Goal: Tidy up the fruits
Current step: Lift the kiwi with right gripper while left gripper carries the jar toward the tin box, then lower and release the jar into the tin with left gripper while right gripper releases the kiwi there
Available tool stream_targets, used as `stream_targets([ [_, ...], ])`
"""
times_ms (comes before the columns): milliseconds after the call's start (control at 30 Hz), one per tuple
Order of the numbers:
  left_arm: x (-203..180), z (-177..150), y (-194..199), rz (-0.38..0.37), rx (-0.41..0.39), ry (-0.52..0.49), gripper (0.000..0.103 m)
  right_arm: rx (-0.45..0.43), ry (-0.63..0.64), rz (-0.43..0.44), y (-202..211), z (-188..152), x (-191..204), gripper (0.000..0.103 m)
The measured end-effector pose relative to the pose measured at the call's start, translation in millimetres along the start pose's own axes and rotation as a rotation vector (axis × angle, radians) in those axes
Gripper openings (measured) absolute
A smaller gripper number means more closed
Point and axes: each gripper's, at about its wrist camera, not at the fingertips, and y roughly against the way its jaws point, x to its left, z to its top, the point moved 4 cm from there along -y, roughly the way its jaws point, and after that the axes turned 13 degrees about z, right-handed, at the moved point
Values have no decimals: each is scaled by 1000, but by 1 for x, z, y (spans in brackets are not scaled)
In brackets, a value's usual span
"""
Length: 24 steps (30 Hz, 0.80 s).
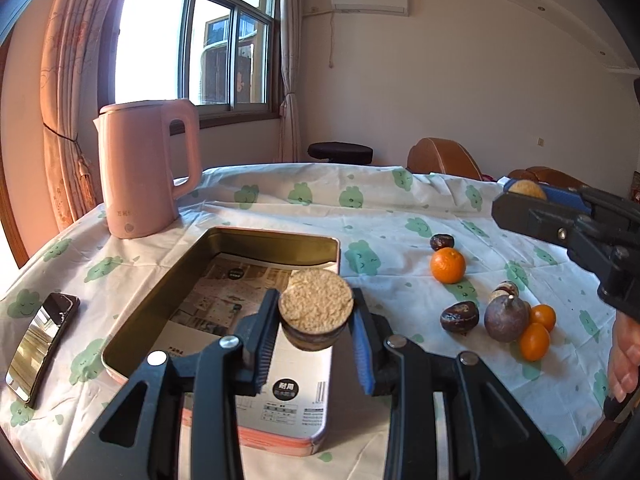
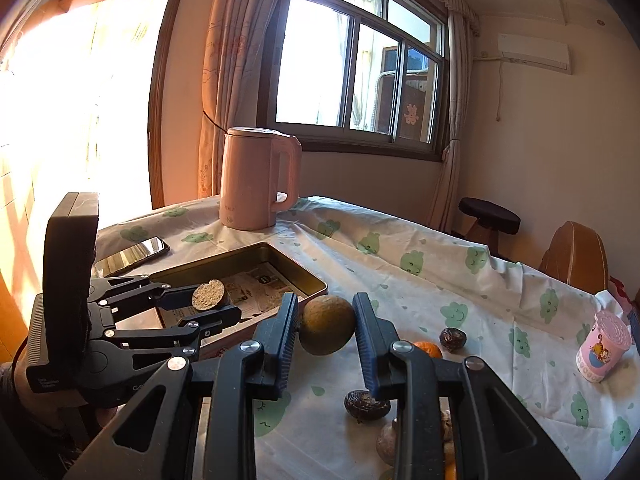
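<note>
My left gripper is shut on a round brown fruit piece with a grainy beige top. It hangs above the open rectangular tin, which is lined with newspaper. My right gripper is shut on a round brownish-green fruit, in the air just right of the tin. From this side the left gripper shows over the tin. On the cloth lie a tangerine, two dark wrinkled fruits, a purple-brown fruit and two small orange fruits.
A pink kettle stands behind the tin at the table's far left. A phone lies left of the tin. A pink paper cup stands at the right. A person's hand is at the right edge. Chairs and a stool stand beyond the table.
</note>
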Motion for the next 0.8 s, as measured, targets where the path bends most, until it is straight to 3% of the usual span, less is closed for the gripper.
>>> stream_targets([
  [367, 27, 12, -18, 80, 29, -36, 36, 46, 40, 25, -44, 23, 5, 30],
  [800, 42, 10, -42, 142, 78, -80, 36, 100, 33, 77, -94, 19, 14, 30],
])
